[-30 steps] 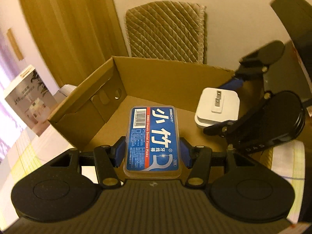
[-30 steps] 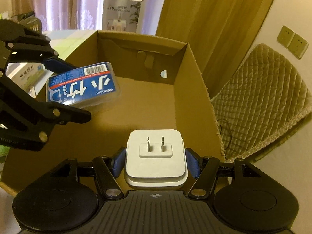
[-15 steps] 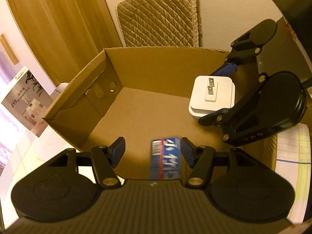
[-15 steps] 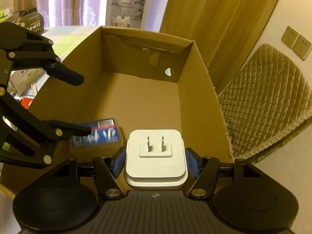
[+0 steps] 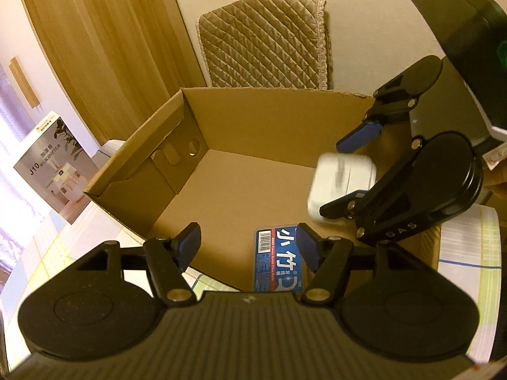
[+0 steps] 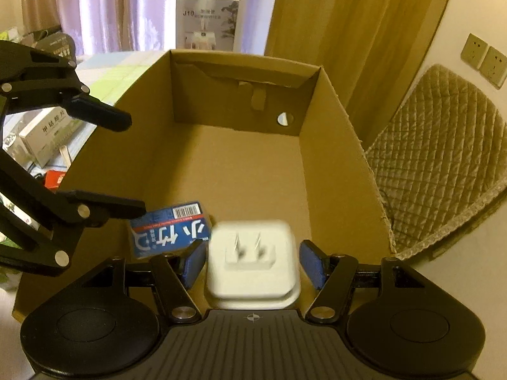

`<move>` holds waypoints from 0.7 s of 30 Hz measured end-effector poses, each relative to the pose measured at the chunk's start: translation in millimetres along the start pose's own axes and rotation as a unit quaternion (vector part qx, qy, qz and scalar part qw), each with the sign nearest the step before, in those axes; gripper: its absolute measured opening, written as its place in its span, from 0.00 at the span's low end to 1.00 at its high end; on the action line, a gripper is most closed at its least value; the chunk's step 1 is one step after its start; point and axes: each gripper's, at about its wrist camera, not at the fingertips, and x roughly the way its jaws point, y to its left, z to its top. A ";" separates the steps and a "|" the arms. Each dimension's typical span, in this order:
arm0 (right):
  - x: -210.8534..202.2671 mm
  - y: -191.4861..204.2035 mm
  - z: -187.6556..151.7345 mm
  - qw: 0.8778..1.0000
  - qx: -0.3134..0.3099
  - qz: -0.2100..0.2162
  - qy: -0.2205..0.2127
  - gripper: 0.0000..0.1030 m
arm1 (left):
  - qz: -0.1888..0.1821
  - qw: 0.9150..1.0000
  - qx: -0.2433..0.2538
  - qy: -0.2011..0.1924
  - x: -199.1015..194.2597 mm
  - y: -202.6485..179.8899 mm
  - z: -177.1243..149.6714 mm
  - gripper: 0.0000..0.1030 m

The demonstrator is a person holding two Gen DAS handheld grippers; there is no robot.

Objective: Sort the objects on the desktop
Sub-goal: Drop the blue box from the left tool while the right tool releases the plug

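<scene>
Two grippers hang over the open cardboard box point(image 6: 336, 145), the bin for this sorting. On the left, the left gripper point(image 5: 250, 247) stands spread and empty above the near wall, the blue dental floss pick box point(image 6: 171, 232) lying flat on the floor beneath. To its right, the right gripper point(image 6: 250, 264) points down, fingers parted, and the blurred white plug adapter point(image 6: 253, 261) looks loose between them, seemingly dropping.

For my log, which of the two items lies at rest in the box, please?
The blue floss case, sharp and flat on its floor; the white plug adapter is motion-blurred.
</scene>
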 end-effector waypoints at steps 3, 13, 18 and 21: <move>-4.7 4.2 1.7 1.000 -0.014 -0.013 -0.015 0.78 | 0.002 1.000 -0.002 -0.001 -1.2 1.6 -1.3 0.61; -8.4 5.6 0.8 0.999 -0.019 -0.027 -0.022 0.78 | 0.013 1.000 -0.013 -0.007 -13.8 7.9 -5.3 0.62; -17.5 8.8 1.1 0.999 -0.020 -0.025 -0.038 0.78 | 0.022 0.999 -0.027 -0.014 -25.9 14.1 -9.0 0.66; -21.9 11.7 0.7 0.998 -0.024 -0.028 -0.045 0.78 | 0.031 0.999 -0.035 -0.016 -35.3 18.1 -10.7 0.67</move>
